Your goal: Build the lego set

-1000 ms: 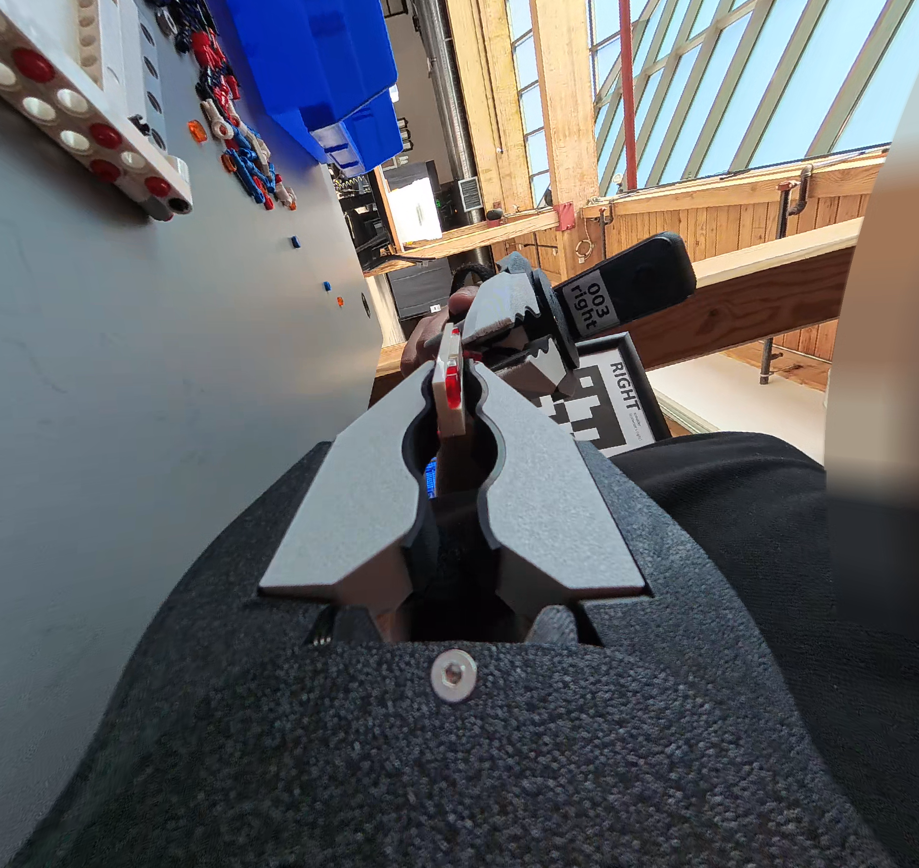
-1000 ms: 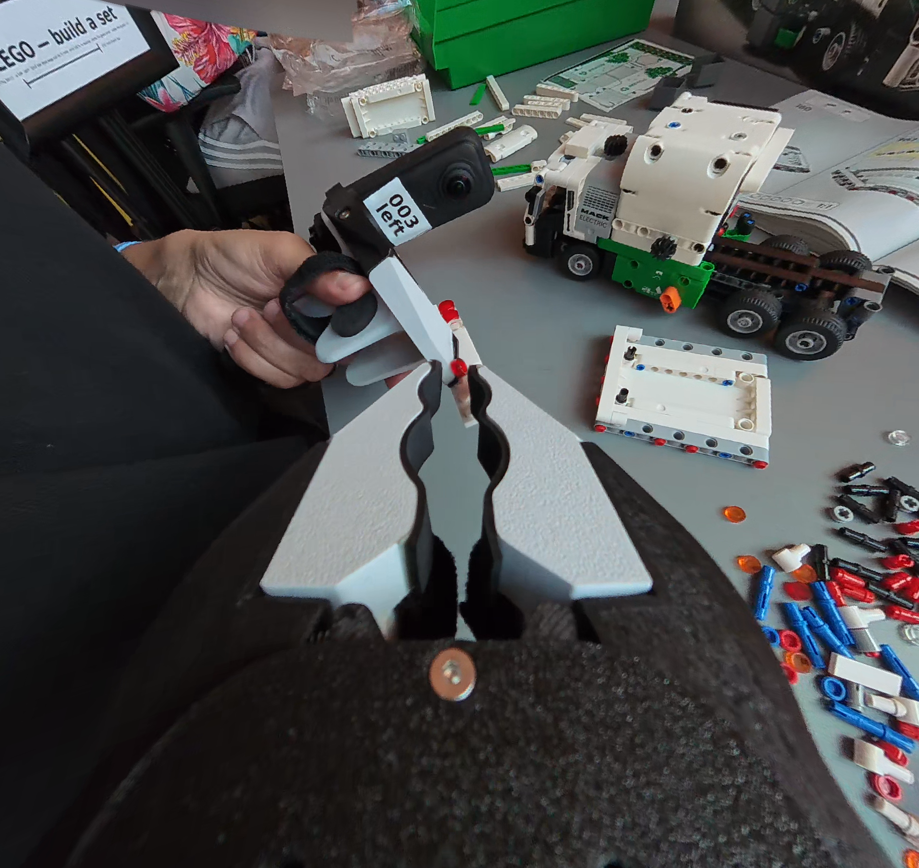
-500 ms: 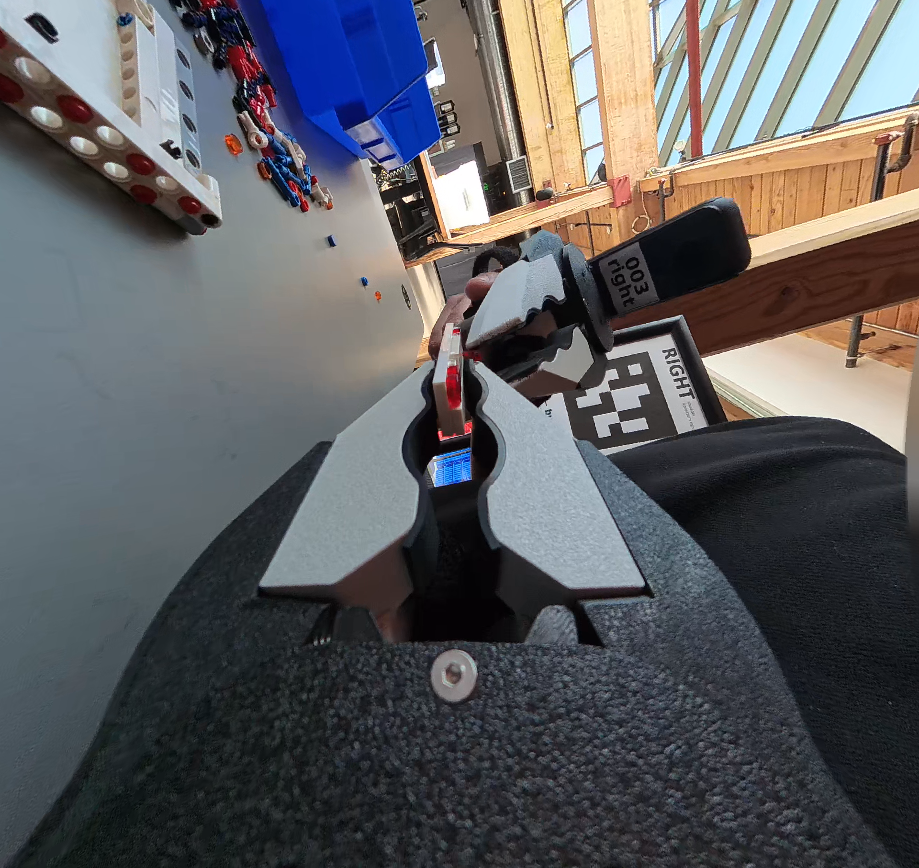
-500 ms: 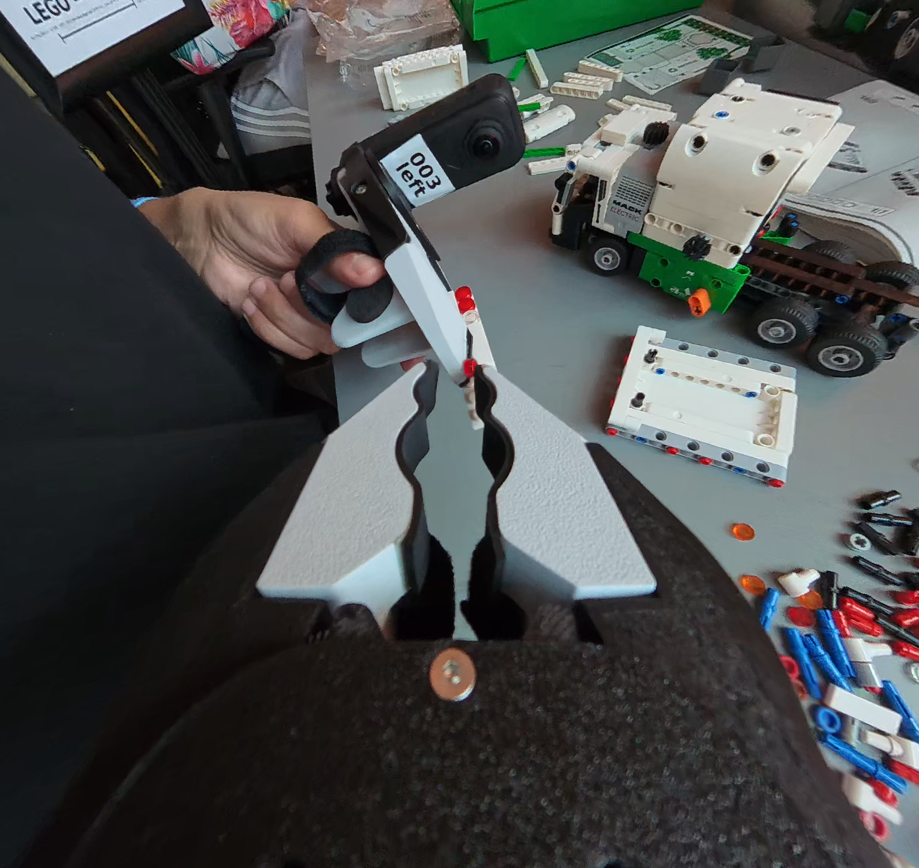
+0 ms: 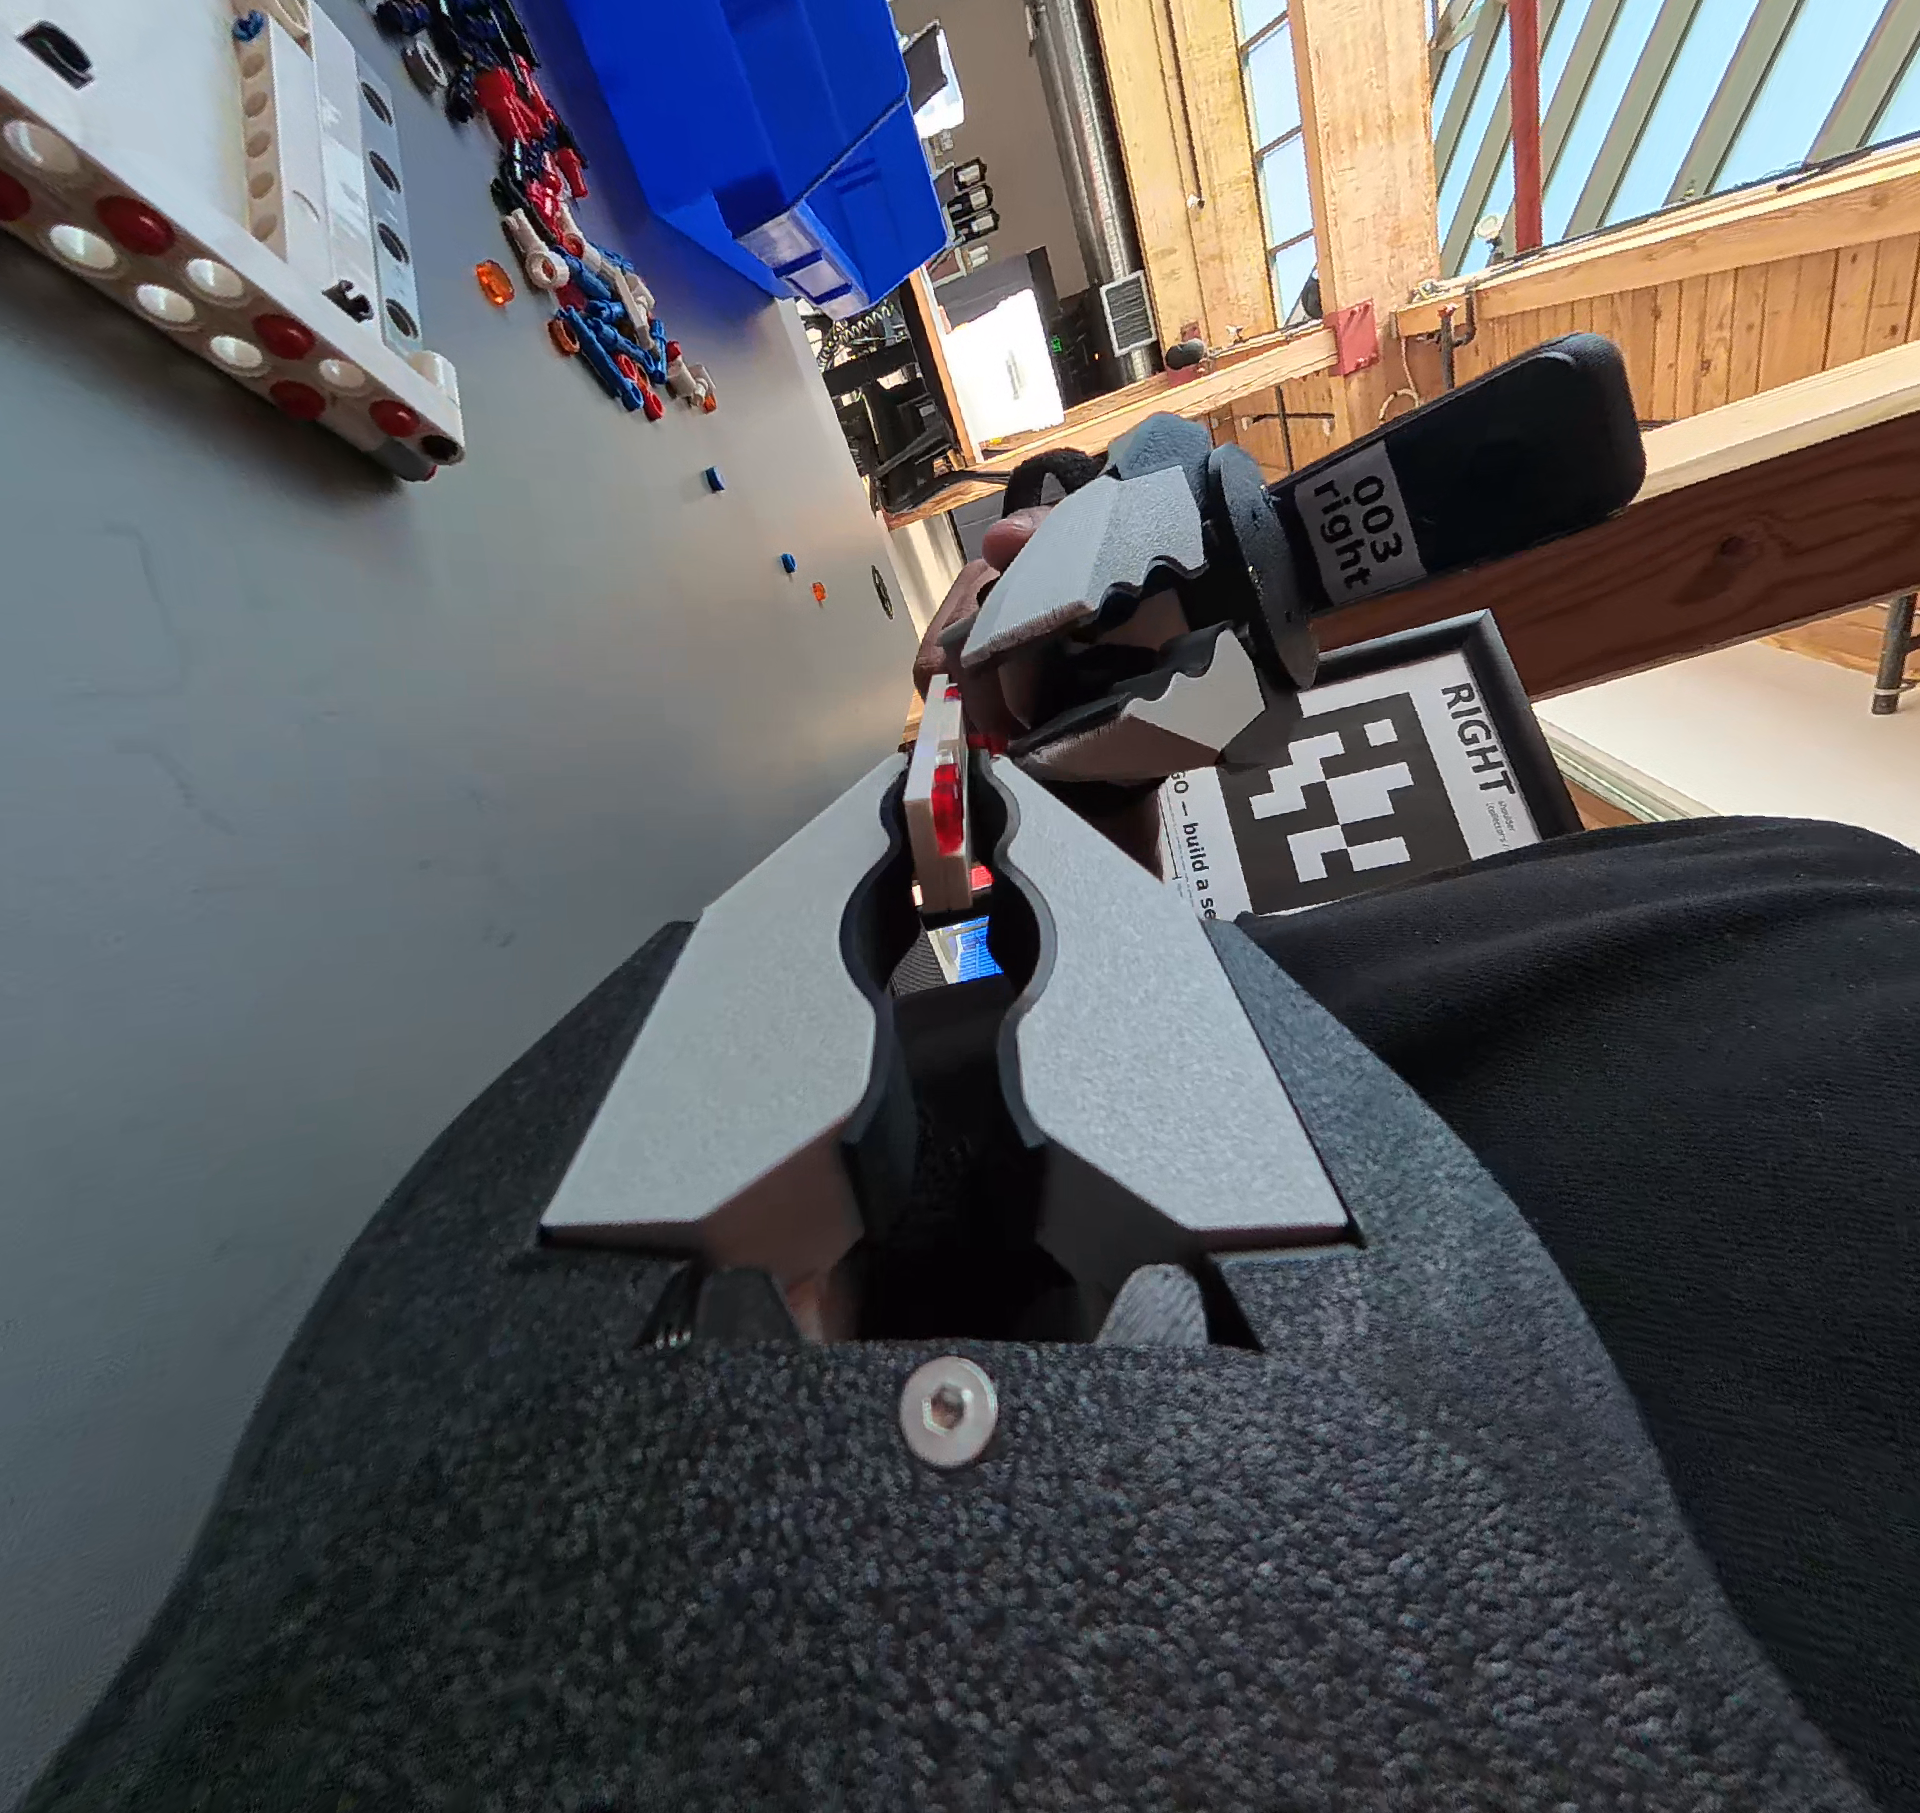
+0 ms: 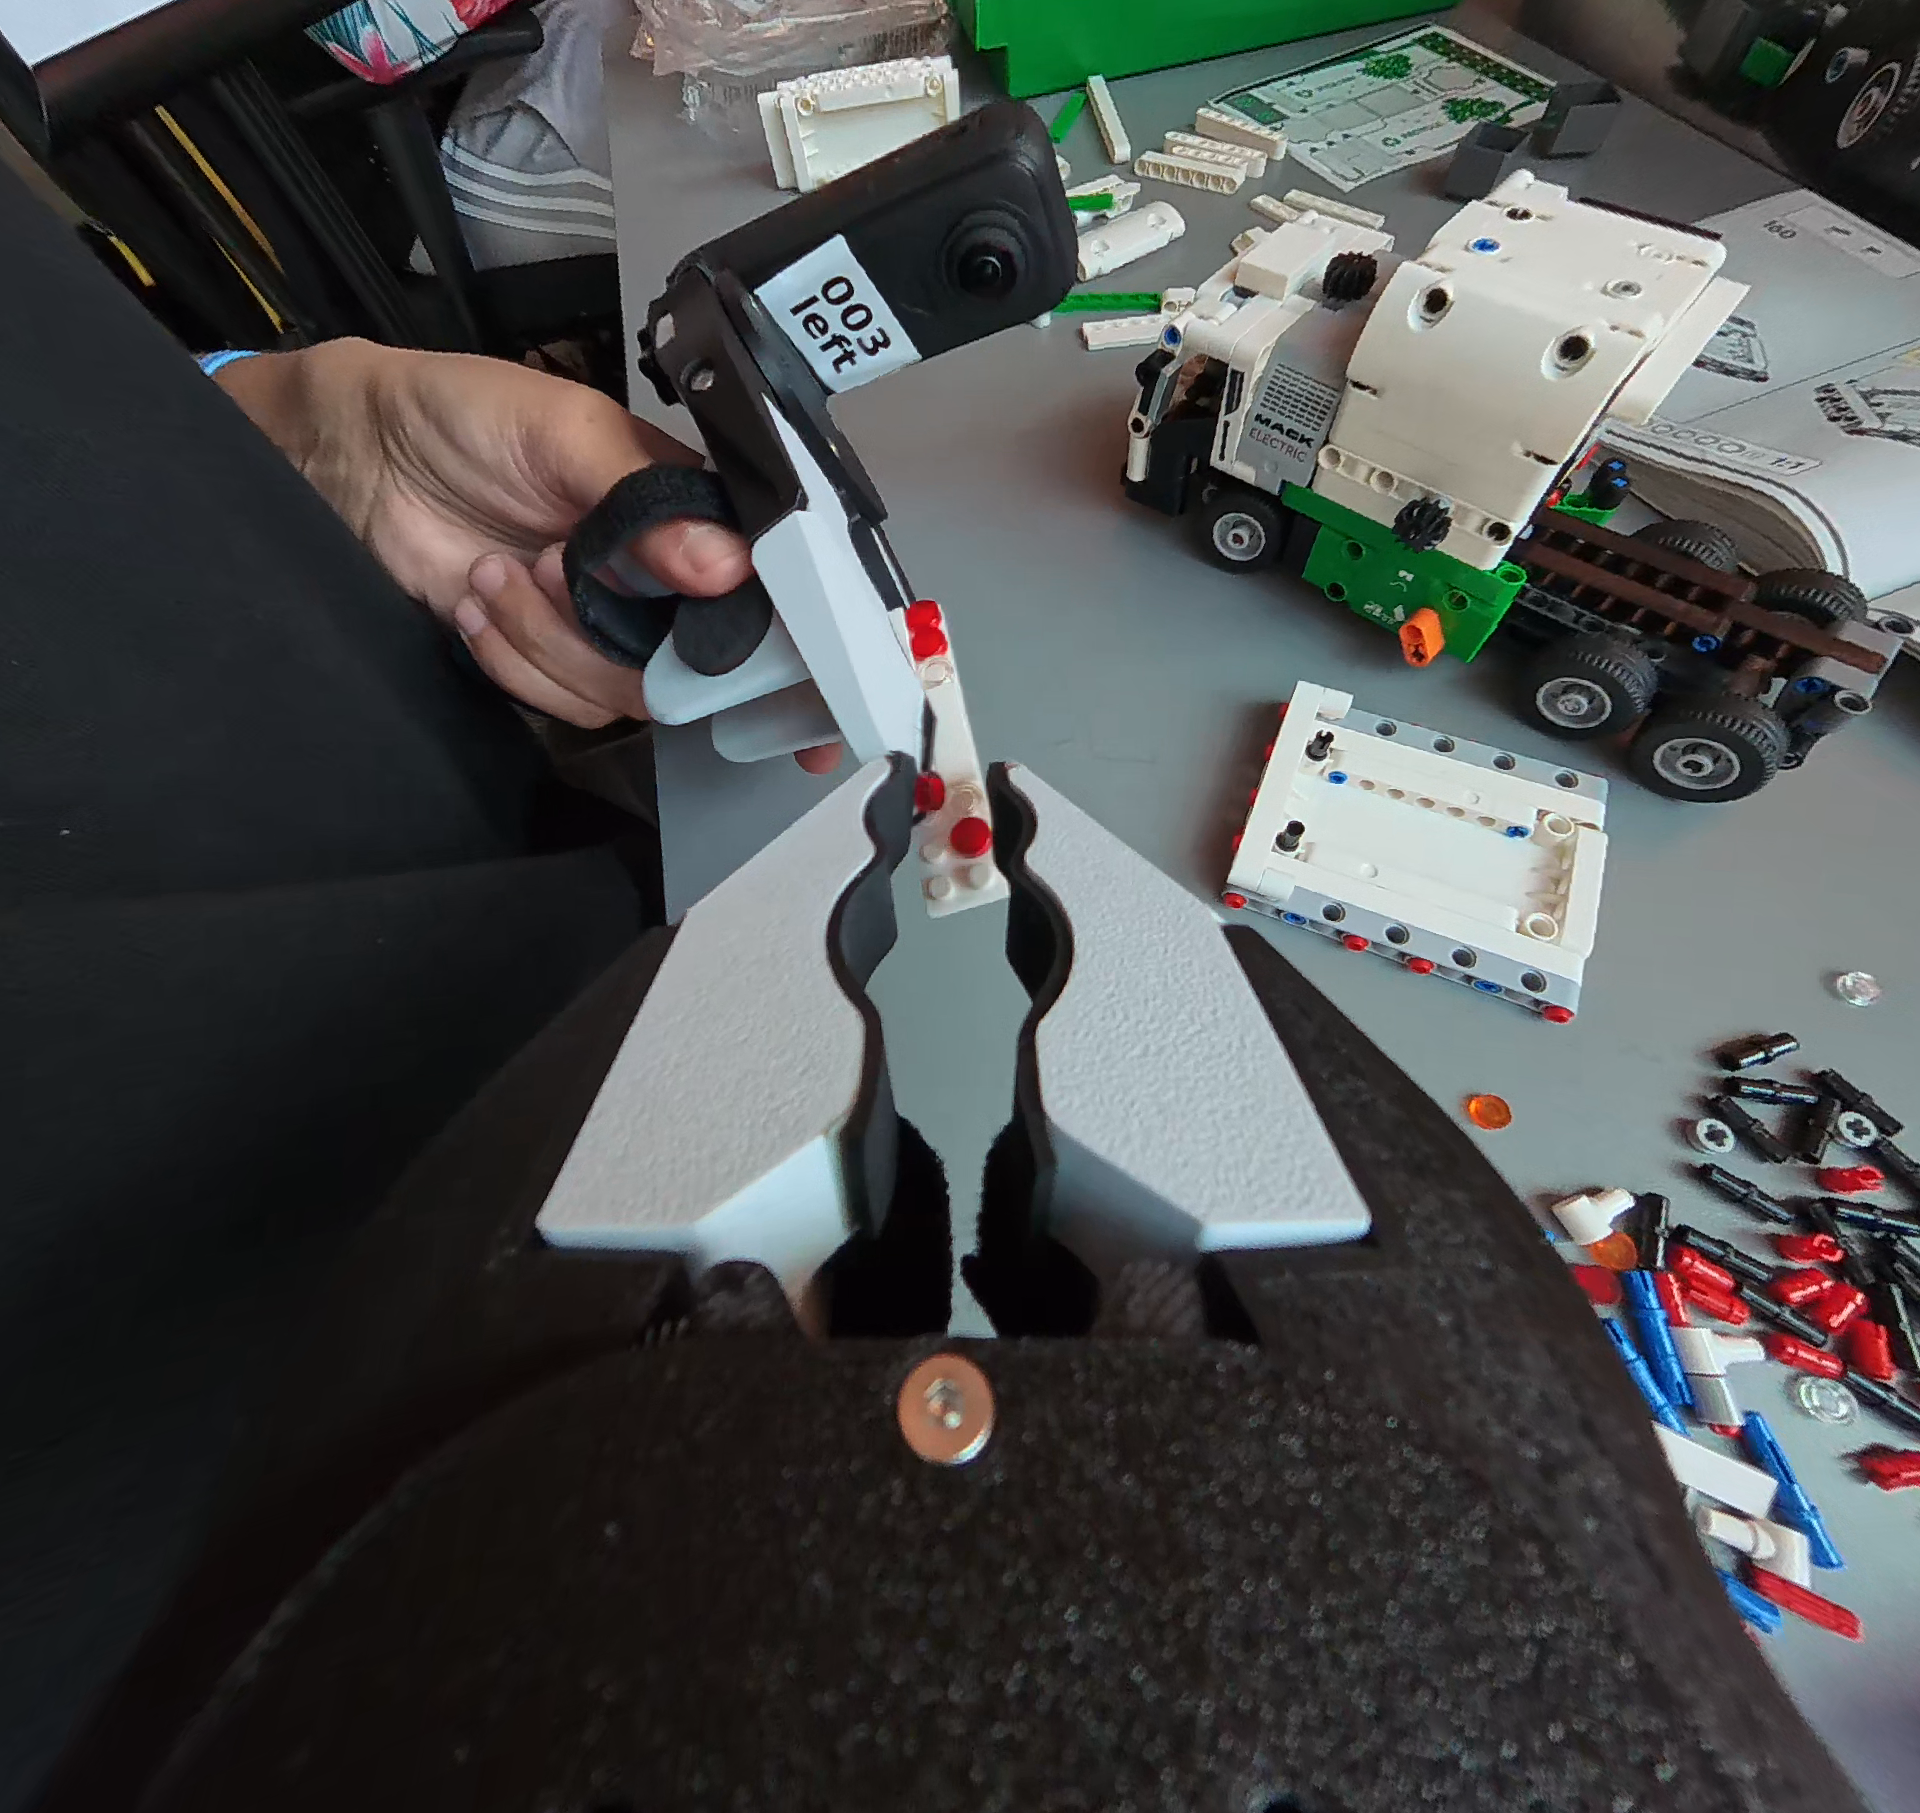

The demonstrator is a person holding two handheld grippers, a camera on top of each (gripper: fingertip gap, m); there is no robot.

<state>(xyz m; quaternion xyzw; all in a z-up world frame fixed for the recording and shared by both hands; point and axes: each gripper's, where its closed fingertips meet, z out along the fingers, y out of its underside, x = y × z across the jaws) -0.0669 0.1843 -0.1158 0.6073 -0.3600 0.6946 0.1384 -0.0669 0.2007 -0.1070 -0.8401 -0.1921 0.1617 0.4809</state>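
— Grey tabletop (image 6: 1091, 620) carries the biggest build, doesn't it?

— Yes: a white and green brick truck with black wheels (image 6: 1455, 433), standing well beyond both grippers. Nearer, a flat white and grey brick panel edged with red and blue pins (image 6: 1423, 880) lies to the right of the fingertips, and a loose heap of small red, blue and black plastic pins (image 6: 1787, 1327) sits at the right edge.

— And the long piece in the air?

— A narrow white studded plastic plate with round red studs on it (image 6: 951, 755), off the table, tilted a little from upright. The left gripper (image 5: 951, 807) is clamped on its flat faces, both pads pressed against it.

— The right gripper (image 6: 951, 807)?

— Its fingertips stand either side of the plate's lower end, partly apart. The left pad is at a red stud; whether the pads press, I cannot tell.
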